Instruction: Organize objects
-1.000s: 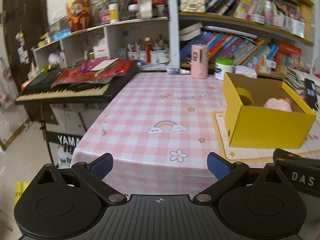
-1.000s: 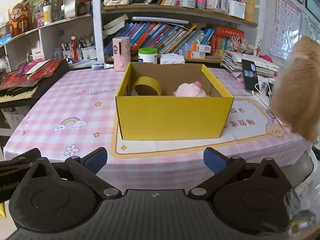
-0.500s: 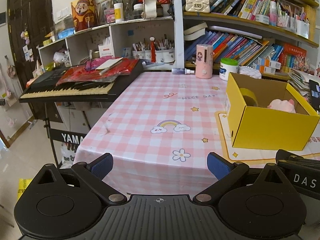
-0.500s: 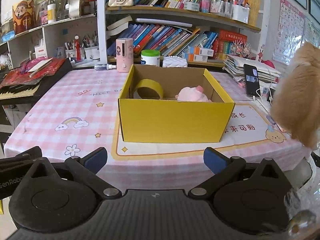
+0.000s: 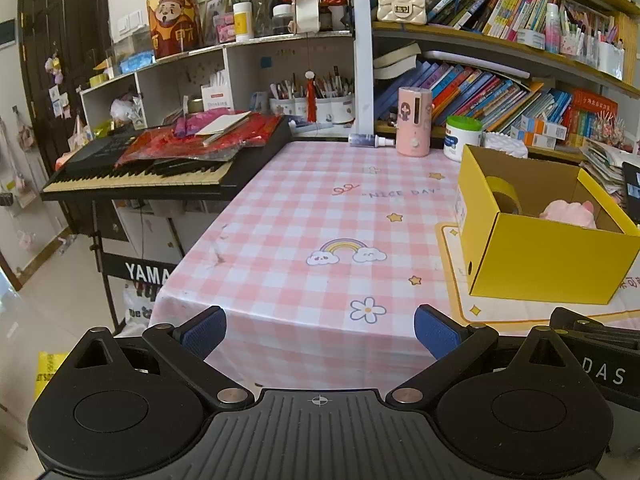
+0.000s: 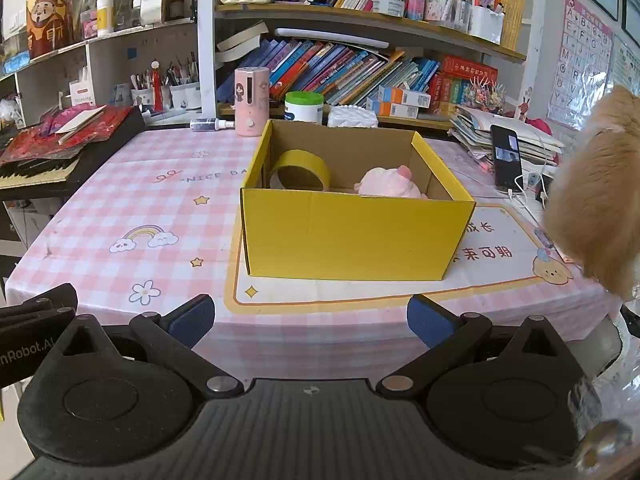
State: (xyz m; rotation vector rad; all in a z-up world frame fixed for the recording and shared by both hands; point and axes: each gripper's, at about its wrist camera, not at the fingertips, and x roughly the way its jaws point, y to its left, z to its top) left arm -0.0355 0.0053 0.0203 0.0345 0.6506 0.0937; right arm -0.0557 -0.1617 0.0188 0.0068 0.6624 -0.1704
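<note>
A yellow cardboard box (image 6: 356, 236) stands open on a pink checked tablecloth (image 6: 160, 208). Inside it lean a roll of yellow tape (image 6: 300, 170) on the left and a pink plush toy (image 6: 388, 184) on the right. My right gripper (image 6: 311, 320) is open and empty, held off the table's near edge in front of the box. My left gripper (image 5: 320, 332) is open and empty too, off the near edge left of the box (image 5: 548, 260). The tape (image 5: 505, 196) and the plush (image 5: 568, 214) show in the left wrist view as well.
A pink dispenser (image 6: 251, 102), a green-lidded white jar (image 6: 304, 106) and a small spray bottle (image 6: 210, 124) stand at the table's back. A keyboard (image 5: 160, 168) with red bags sits left. A furry tan shape (image 6: 596, 200) fills the right edge. A phone (image 6: 507, 158) leans near stacked papers.
Both grippers have drawn back and risen a little, so the table and box look slightly lower and farther. Nothing on the table has moved.
</note>
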